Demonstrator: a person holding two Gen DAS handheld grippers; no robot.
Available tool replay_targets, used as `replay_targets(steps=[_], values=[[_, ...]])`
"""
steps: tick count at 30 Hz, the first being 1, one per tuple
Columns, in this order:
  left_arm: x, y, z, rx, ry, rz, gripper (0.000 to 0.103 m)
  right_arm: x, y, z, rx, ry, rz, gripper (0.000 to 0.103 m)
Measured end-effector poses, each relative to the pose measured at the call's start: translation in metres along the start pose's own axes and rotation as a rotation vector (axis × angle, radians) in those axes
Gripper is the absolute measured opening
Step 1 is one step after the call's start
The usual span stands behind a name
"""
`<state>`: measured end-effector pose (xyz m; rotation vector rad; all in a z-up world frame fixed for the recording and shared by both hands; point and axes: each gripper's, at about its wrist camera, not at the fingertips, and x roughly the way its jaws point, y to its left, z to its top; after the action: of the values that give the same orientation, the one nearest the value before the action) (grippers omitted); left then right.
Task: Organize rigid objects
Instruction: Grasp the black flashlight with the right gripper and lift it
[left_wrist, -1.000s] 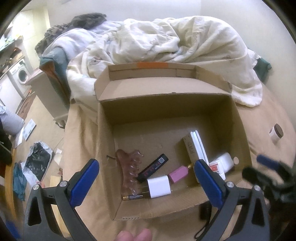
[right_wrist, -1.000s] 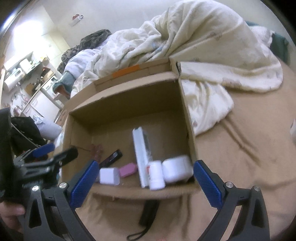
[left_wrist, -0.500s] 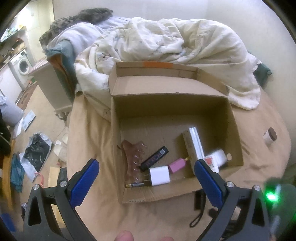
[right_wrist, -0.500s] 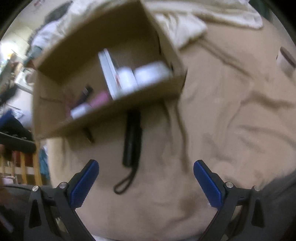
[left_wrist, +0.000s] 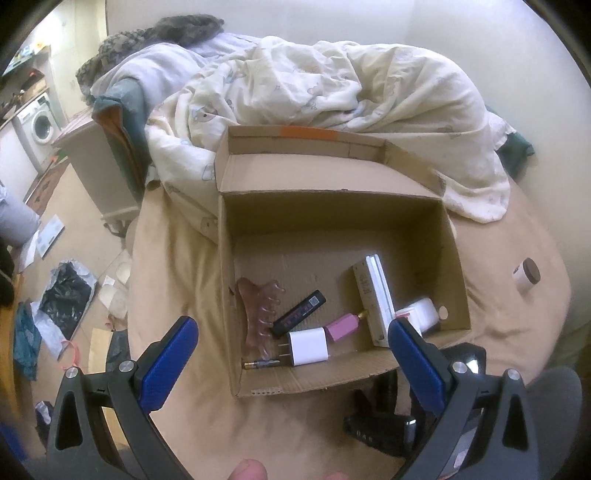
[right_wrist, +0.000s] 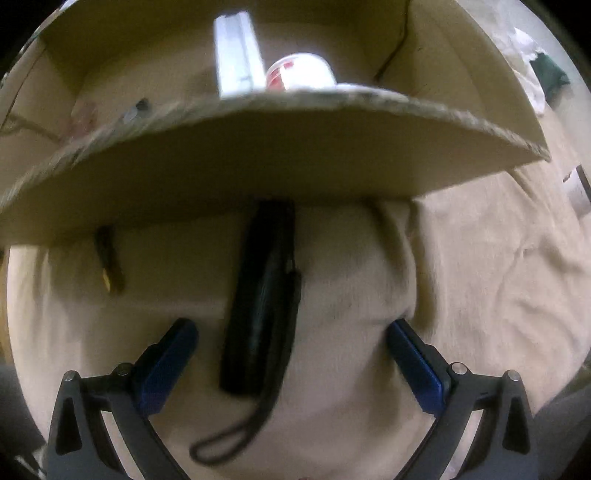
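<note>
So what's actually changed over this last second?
The right claw dropped from looking into the cardboard box down to the black strapped device on the beige sheet in front of it, which now lies between its open fingers, not gripped. The left claw pulled back a little, open and empty. The items in the box and the small jar on the sheet stayed put.

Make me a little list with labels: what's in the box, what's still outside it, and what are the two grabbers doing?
container: cardboard box on the tan sheet
inside: hair claw, white charger, pink bottle, white carton
outside: black device with strap before the box; small jar to its right
left gripper: open, above the box
right gripper: open, straddling the black device
</note>
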<state>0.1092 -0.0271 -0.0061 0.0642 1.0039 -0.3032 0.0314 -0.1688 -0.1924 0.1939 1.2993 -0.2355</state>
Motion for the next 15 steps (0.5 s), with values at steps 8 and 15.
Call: replay_targets(steps=[8,15], values=[[-0.001,0.000,0.000,-0.001,0.000,-0.004,0.102,-0.017,-0.001,-0.010,-0.040,-0.073,-0.016,0.063],[0.000,-0.002,0.000,0.001,0.003,0.002,0.102,-0.029,-0.003,-0.012,-0.030,-0.063,0.034,0.020]])
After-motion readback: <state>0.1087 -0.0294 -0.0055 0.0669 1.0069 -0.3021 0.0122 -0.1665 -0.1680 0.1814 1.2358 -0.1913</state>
